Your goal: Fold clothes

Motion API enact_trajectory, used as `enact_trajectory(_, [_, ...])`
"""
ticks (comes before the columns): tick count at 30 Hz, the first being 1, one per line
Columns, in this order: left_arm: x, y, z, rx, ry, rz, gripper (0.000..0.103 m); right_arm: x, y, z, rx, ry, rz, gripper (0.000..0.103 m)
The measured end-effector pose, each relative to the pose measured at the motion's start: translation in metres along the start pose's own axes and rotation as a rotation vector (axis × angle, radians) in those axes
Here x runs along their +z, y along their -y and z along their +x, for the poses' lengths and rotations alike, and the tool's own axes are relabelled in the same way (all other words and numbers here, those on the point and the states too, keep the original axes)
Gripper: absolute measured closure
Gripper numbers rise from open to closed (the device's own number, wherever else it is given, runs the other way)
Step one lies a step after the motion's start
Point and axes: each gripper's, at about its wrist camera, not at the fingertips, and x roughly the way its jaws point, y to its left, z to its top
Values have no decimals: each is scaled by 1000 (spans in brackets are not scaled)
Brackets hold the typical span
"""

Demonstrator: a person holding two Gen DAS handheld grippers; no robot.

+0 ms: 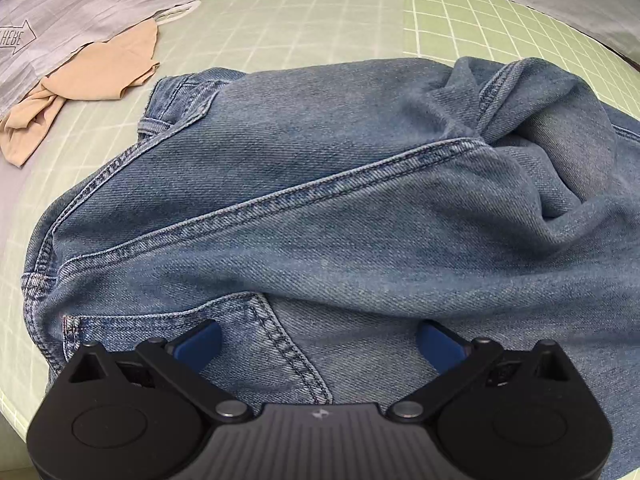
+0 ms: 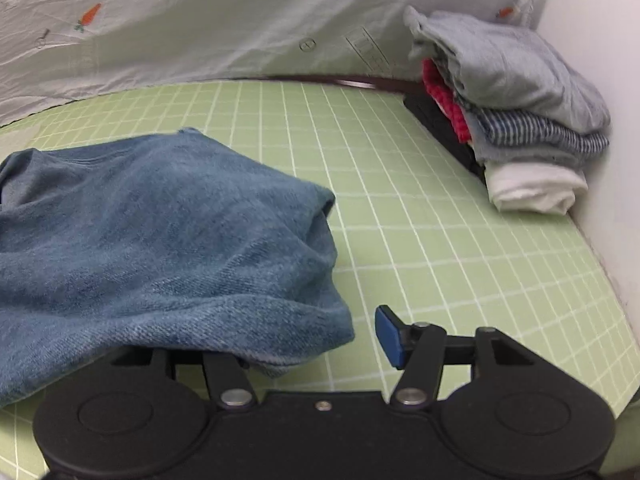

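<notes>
Only the right wrist view shows the stack of folded clothes (image 2: 516, 112) against the far wall with open green mat (image 2: 420, 240) between, while the left gripper (image 1: 318, 340), jaws apart, hovers over the crumpled jeans (image 1: 320, 200) mid-mat, whose edge drapes the right gripper (image 2: 316, 344), jaws apart, unclamped.

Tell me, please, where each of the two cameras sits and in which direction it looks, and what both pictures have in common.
Left wrist: sits on the left gripper, looking steeply down its blue fingers onto the denim garment; a beige cloth lies far left. Only the gripper shows.
Right wrist: sits on the right gripper, looking across the green grid mat toward a stack of folded clothes; one finger is hidden under denim.
Shared: the denim garment, the mat and the grey sheet behind.
</notes>
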Motion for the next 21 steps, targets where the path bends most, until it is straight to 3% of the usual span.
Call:
enact_trajectory(4, [-2, 0, -1, 0, 9, 0, 0, -12, 13, 0, 6, -45, 94, 45])
enact_trajectory(9, [-3, 1, -2, 1, 17, -6, 0, -24, 42, -8, -112, -53, 154, 46])
enact_trajectory(12, [-5, 1, -2, 3, 21, -11, 0, -21, 62, -14, -128, -11, 221, 46])
enact_trajectory(15, [-5, 2, -2, 5, 23, -15, 0, -7, 66, -13, -73, 41, 272, 46])
enact_trajectory(21, [-4, -1, -1, 4, 33, -15, 0, 31, 61, 20, 164, 121, 497, 44])
